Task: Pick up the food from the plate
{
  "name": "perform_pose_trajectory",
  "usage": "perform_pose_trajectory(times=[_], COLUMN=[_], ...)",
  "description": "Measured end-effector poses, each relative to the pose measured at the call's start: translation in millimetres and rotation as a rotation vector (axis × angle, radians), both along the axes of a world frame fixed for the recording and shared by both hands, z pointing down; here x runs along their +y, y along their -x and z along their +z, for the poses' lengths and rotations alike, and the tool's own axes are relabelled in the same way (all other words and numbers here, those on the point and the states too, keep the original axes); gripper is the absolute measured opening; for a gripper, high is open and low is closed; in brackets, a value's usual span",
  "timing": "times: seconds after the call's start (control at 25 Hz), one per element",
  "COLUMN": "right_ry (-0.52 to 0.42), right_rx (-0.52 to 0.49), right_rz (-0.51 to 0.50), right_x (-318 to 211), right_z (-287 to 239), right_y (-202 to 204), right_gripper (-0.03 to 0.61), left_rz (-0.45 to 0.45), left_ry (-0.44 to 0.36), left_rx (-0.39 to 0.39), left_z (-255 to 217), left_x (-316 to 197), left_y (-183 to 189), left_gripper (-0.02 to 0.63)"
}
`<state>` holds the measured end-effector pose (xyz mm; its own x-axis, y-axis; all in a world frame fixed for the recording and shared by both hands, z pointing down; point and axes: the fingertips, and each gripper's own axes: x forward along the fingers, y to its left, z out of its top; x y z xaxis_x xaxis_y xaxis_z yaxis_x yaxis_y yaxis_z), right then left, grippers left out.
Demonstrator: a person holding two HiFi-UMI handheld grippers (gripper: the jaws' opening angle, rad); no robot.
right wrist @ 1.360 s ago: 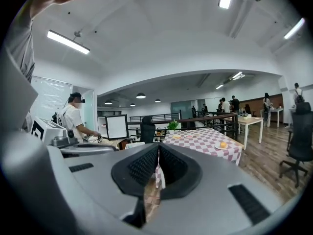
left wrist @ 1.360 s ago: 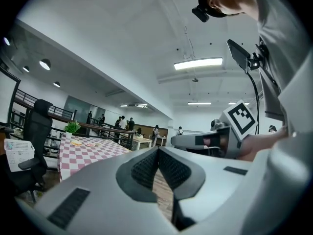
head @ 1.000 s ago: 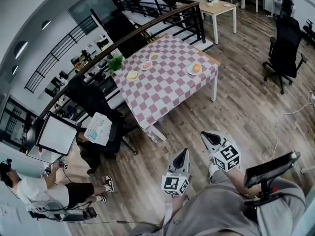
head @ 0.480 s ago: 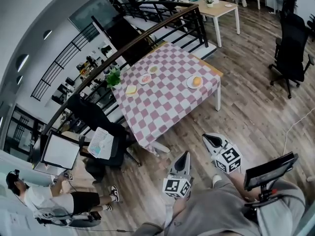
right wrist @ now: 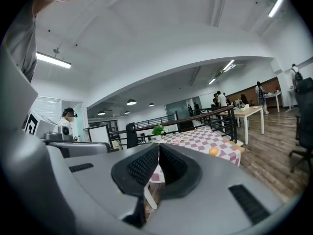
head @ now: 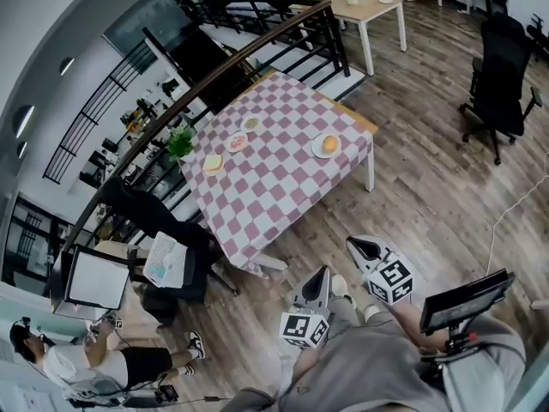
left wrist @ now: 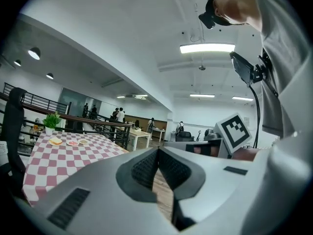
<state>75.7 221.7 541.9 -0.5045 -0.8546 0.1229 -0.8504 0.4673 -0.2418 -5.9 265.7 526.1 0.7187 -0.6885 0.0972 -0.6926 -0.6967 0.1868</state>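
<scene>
A table with a pink-and-white checked cloth [head: 274,174] stands ahead on the wooden floor. On its right part a white plate holds orange food [head: 327,144]. Three more small plates of food [head: 237,142] sit in a row near a green plant [head: 180,144]. My left gripper [head: 322,273] and right gripper [head: 361,247] are held side by side, well short of the table, both shut and empty. The right gripper view shows its shut jaws with the orange food [right wrist: 213,151] far beyond them. In the left gripper view the closed jaws point past the table's [left wrist: 63,155] end.
A black railing [head: 257,54] runs behind the table. A black chair [head: 159,221] with a white sheet stands at its left end, beside a monitor [head: 94,277]. An office chair [head: 502,67] stands at the right, and a wooden table [head: 364,11] at the back. A person [head: 69,359] sits at the lower left.
The table and its plates have slid left and slightly down in the head view as I walk toward them. Both grippers stay shut and side by side.
</scene>
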Motion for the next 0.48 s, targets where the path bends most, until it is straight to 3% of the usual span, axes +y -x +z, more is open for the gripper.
perform_pose_trajectory(times=[0.12, 0.24, 0.48], right_ry=[0.004, 0.004, -0.009], right_rx=[0.003, 0.033, 0.083], right_rz=[0.032, 0.083, 0.144], right_x=[-15.6, -25.1, -73.0], right_z=[-3.1, -10.8, -22.1], right_y=[-3.3, -18.4, -28.6], right_gripper=[0.014, 0.014, 0.014], left_rz=[0.030, 0.118, 0.227], left_ry=[0.005, 0.006, -0.052], left_rx=[0.005, 0.026, 0.073], left_z=[4.1, 6.3, -12.2], left_x=[-23.8, -46.9, -104.6], left_y=[-4.2, -29.0, -50.9], left_gripper=[0.011, 0.011, 0.011])
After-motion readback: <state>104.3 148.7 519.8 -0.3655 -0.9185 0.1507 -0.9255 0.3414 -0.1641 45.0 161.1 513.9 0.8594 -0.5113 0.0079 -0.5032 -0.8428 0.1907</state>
